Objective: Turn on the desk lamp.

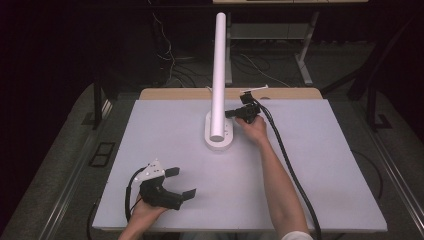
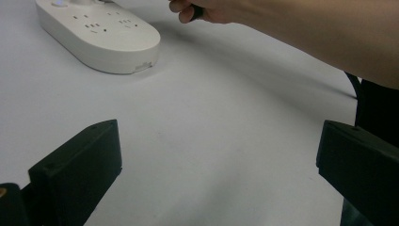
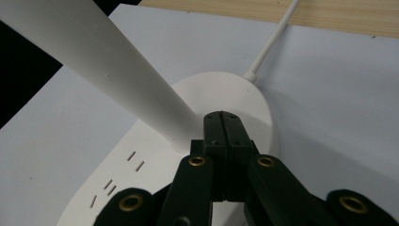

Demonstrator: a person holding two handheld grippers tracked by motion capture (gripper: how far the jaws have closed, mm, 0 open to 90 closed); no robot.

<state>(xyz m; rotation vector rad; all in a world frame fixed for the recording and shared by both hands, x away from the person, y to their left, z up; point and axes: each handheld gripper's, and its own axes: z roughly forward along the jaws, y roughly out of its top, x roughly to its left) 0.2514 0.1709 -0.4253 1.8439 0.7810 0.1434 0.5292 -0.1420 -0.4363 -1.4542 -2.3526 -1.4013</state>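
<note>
Right gripper [image 3: 225, 123] pressed together at power strip [image 1: 219, 135] near bench's far edge.
Left gripper [image 1: 180, 182] spread, near front-left corner.

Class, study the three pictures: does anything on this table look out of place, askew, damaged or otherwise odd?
Nothing stands out. The white oval base lies flat on the table with its white tube standing upright. The right gripper, jaws shut, is at the foot of the tube. The left gripper is open and apart from the base.
</note>
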